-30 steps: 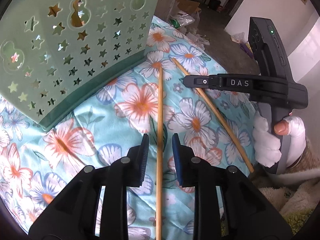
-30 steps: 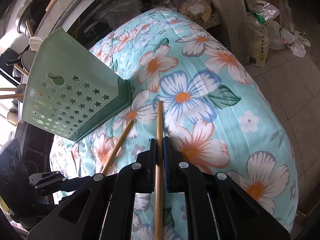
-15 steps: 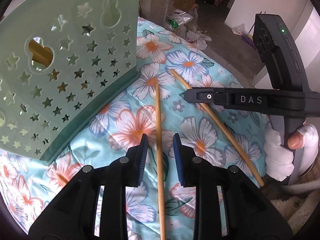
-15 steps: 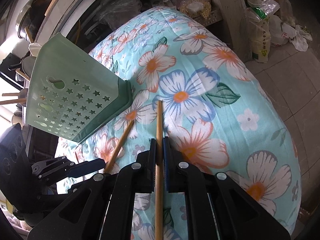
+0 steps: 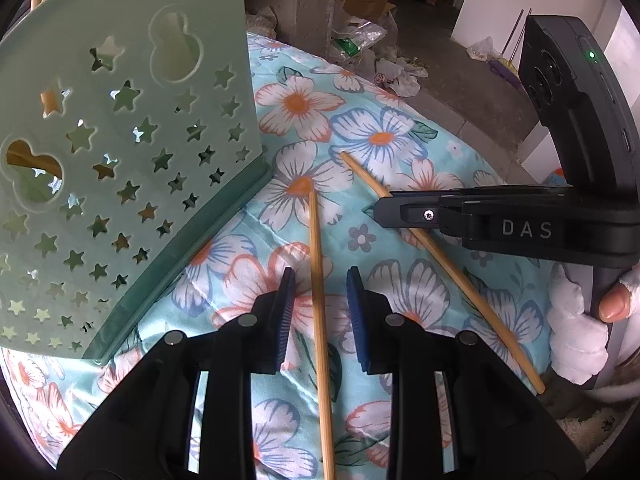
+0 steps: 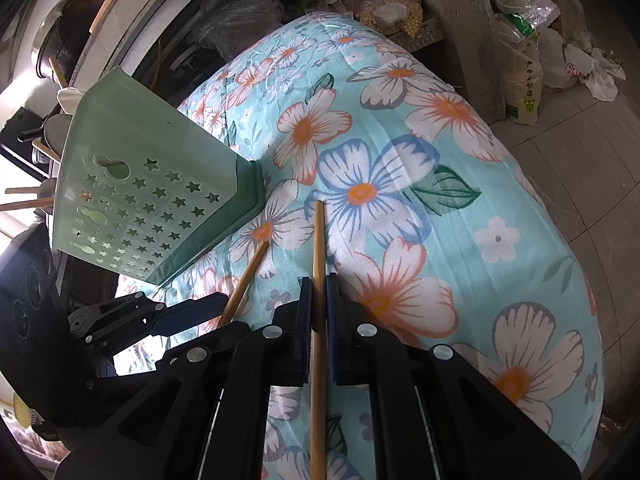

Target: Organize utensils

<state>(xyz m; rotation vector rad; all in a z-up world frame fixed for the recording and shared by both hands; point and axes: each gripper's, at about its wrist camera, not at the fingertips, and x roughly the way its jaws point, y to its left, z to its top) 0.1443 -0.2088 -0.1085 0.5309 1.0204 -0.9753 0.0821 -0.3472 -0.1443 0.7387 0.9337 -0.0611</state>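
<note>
While the right tongs [image 6: 319, 312] sit clamped on one chopstick [image 6: 318, 264], pads pressed to its sides just above mid-frame, the left tongs [image 5: 319, 300] are only part open, straddling the second chopstick [image 5: 318, 272] without a clear pinch: there is daylight on both sides of the wood in the left view. Whether that stick rests on the cloth [image 5: 384, 140] or is lifted, I cannot tell.

Both sticks point up-frame toward the green basket [image 5: 120, 160], which fills the upper left of the left view and stands tilted on the flowered cloth at the left of the right view. In the left view the held stick runs diagonally across right of centre, under the right tongs coming in from the right edge. A hand [image 5: 612, 304] grips the handle at the far right.

Here is the danger: if the left tongs lift before closing, the stick slides straight out. It is thin and round, so an off-centre squeeze may roll or flick it. The two tips lie near each other in front of the basket; crowding the tongs there could cross the sticks. The surface under the cloth looks soft, and a nudge could tip the basket further. The right grip sits forward on its stick, so the long tail could swing.
</note>
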